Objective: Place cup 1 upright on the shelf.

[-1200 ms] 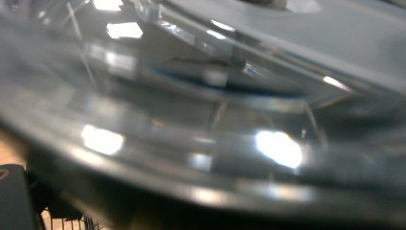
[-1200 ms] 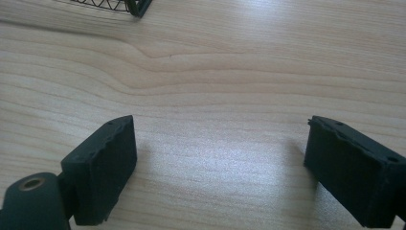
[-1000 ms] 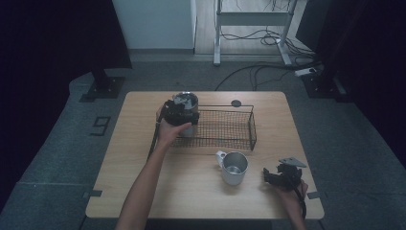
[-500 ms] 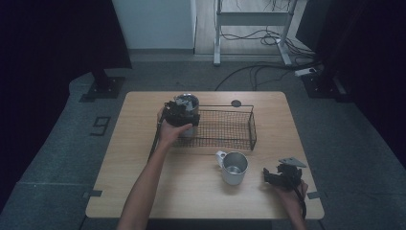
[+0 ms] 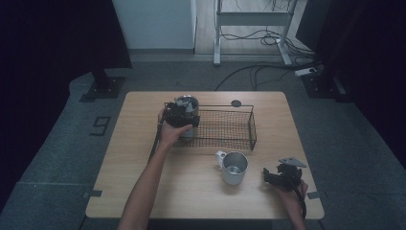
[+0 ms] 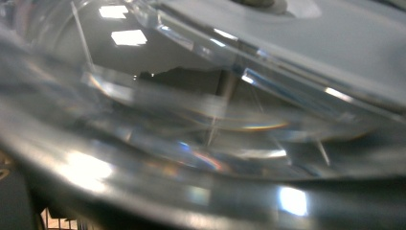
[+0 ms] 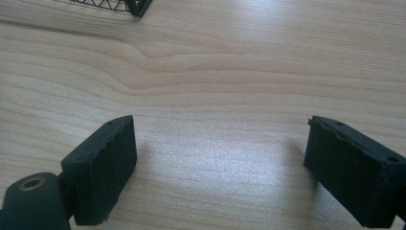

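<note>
Shiny steel cup (image 5: 186,106) sits upright at the wire basket's (image 5: 225,128) left end, near the table's (image 5: 143,158) far edge.

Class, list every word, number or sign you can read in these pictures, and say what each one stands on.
"9": a pale figure marked on the grey floor left of the table, as seen in the high view.
No other readable text: the mug, the wire basket and the right gripper bear none that can be made out.
</note>
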Tool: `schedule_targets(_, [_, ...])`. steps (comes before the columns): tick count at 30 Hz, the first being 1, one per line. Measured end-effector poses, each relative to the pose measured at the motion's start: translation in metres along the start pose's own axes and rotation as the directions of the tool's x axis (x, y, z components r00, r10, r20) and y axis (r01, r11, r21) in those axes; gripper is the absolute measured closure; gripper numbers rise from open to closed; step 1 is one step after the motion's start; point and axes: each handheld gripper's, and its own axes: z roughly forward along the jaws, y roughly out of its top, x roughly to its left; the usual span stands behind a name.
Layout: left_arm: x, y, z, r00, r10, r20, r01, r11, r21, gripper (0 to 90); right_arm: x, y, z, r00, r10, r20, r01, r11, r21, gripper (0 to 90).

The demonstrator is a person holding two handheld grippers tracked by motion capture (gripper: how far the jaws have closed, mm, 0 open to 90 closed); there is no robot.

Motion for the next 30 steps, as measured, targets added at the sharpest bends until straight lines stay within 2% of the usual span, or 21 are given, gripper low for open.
schedule_targets(16, [-0.0004, -0.005, 0.0039, 0.9997, 0.014, -0.02, -0.014, 0.9998, 0.014, 4.0, 0.0, 0.0, 0.0, 1.0, 0.0, 0.0, 0.0, 1.0, 0.0, 10.5])
schedule_targets(24, [-0.0004, -0.0071, 0.0037, 1.0, 0.009, -0.002, -0.009, 0.9998, 0.018, 3.9, -0.0002, -0.0001, -0.0002, 1.0, 0.0, 0.0, 0.0, 1.0, -0.001, 11.0])
schedule_targets(30, [0.0024, -0.0085, 0.0003, 0.9999, 0.009, 0.008, -0.009, 0.9989, 0.047, 3.8, -0.0003, -0.0002, -0.0002, 1.0, 0.001, 0.0, -0.001, 1.0, -0.003, 11.4])
